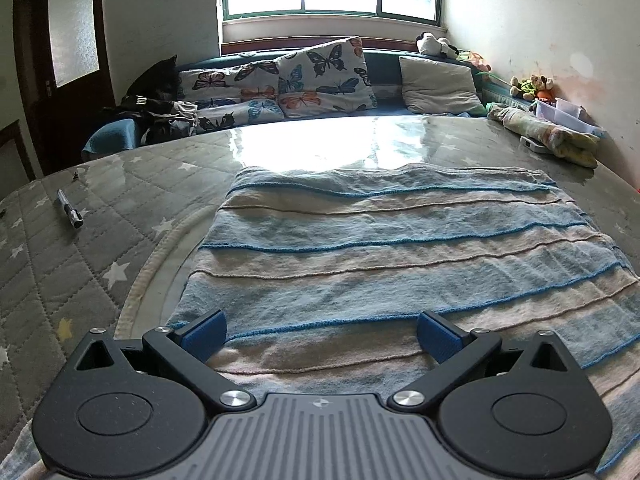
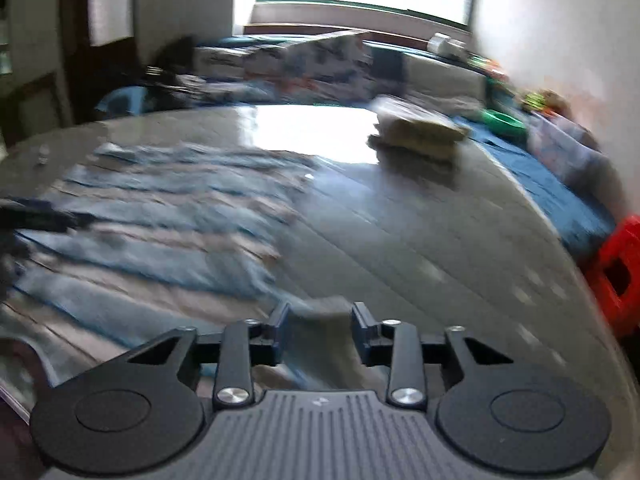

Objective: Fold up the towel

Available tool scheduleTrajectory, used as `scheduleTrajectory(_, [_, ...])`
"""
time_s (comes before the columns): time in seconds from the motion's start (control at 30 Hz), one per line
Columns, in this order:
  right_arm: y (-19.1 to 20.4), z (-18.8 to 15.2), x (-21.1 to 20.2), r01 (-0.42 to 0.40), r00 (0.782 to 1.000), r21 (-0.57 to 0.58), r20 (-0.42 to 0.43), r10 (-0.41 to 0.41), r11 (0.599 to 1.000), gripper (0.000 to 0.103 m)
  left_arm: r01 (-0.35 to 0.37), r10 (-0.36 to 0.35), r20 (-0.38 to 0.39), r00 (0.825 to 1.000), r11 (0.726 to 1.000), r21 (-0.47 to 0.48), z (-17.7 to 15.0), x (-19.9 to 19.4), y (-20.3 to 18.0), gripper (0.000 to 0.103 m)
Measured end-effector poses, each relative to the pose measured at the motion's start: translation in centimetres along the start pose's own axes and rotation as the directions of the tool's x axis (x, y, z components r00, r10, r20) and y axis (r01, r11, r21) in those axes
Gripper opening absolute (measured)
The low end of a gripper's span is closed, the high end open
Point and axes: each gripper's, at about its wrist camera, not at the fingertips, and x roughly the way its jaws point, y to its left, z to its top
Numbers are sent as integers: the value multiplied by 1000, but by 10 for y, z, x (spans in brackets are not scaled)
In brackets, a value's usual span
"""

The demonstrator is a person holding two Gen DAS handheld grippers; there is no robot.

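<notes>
A blue and beige striped towel (image 1: 380,240) lies spread flat on the grey star-patterned table cover (image 1: 80,280). My left gripper (image 1: 320,336) is open wide just above the towel's near edge, and its blue pads (image 1: 204,334) hold nothing. The right wrist view is blurred by motion. There the towel (image 2: 160,216) fills the left half, and its near right corner reaches in between the fingers of my right gripper (image 2: 320,320). Those fingers stand partly apart, with a clear gap on either side of the cloth.
A pen (image 1: 70,210) lies on the cover at the left. A folded cloth (image 1: 548,136) and a plastic box (image 1: 564,114) sit at the far right. Butterfly pillows (image 1: 320,76) line the bench behind. A red stool (image 2: 618,276) stands off the table's right edge.
</notes>
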Motion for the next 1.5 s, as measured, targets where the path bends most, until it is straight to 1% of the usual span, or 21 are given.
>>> scheduleTrajectory(0.03, [7,8,7,-29,1000,-15,3,29,999,37,4,-4,0,1000,1000,-3,0,0,2,103])
scheduleTrajectory(0.13, [31,30,32,-111,994,-57,6,112,992,48,13,-13,-4,1000,1000,-10,2,-2,6,103])
scheduleTrajectory(0.2, [49,42,47,-155,988,-83,-4,155,984,48,9,-9,8,1000,1000,-19,6,-6,11,103])
scheduleTrajectory(0.3, [75,58,69,-216,976,-115,-26,215,969,51,-15,17,58,998,999,-34,15,-17,23,103])
scheduleTrajectory(0.4, [97,68,86,-255,967,-158,-51,250,954,53,-76,81,82,993,995,-60,27,-16,43,102])
scheduleTrajectory(0.47, [108,71,97,-263,965,-182,-62,256,948,55,-93,99,72,993,993,-73,32,-8,55,101])
scheduleTrajectory(0.53, [117,73,105,-272,962,-194,-69,263,943,56,-89,94,57,994,992,-87,36,1,63,97])
scheduleTrajectory(0.6, [123,74,112,-281,960,-195,-75,271,940,57,-75,78,29,997,993,-90,38,13,67,90])
scheduleTrajectory(0.73, [126,75,121,-283,959,-196,-81,272,939,57,-63,62,-11,998,994,-87,38,30,67,71])
scheduleTrajectory(0.8, [124,76,123,-282,959,-195,-82,271,939,57,-54,54,3,999,995,-86,37,32,68,57])
scheduleTrajectory(0.87, [122,77,123,-278,960,-188,-80,268,942,57,-29,31,14,999,994,-108,37,30,69,25])
scheduleTrajectory(0.9, [120,78,123,-276,961,-184,-78,266,943,57,-18,20,21,1000,993,-120,38,29,70,15])
scheduleTrajectory(0.93, [118,79,123,-273,962,-179,-74,264,945,57,-4,9,31,999,992,-130,38,27,70,11])
scheduleTrajectory(1.0, [113,84,122,-268,963,-162,-56,262,950,57,30,-22,68,997,993,-115,36,18,63,7])
scheduleTrajectory(1.1, [108,97,120,-264,964,-130,-21,263,956,57,95,-88,105,991,993,-71,33,5,47,6])
scheduleTrajectory(1.2, [108,112,116,-276,960,-112,15,279,955,57,150,-152,123,981,988,18,26,-7,25,7])
scheduleTrajectory(1.27, [111,120,115,-297,953,-101,31,302,949,57,177,-186,111,976,981,82,20,-11,11,9])
scheduleTrajectory(1.37, [120,129,117,-333,940,-102,40,338,937,58,236,-243,52,969,965,112,11,-10,1,13])
scheduleTrajectory(1.4, [124,130,119,-338,938,-109,39,344,935,58,248,-255,49,966,962,117,10,-13,1,13])
scheduleTrajectory(1.47, [132,129,126,-333,940,-129,28,339,934,58,268,-276,45,960,955,126,9,-18,3,16])
scheduleTrajectory(1.5, [134,128,129,-326,943,-136,22,331,936,58,262,-271,55,961,957,127,11,-21,5,18])
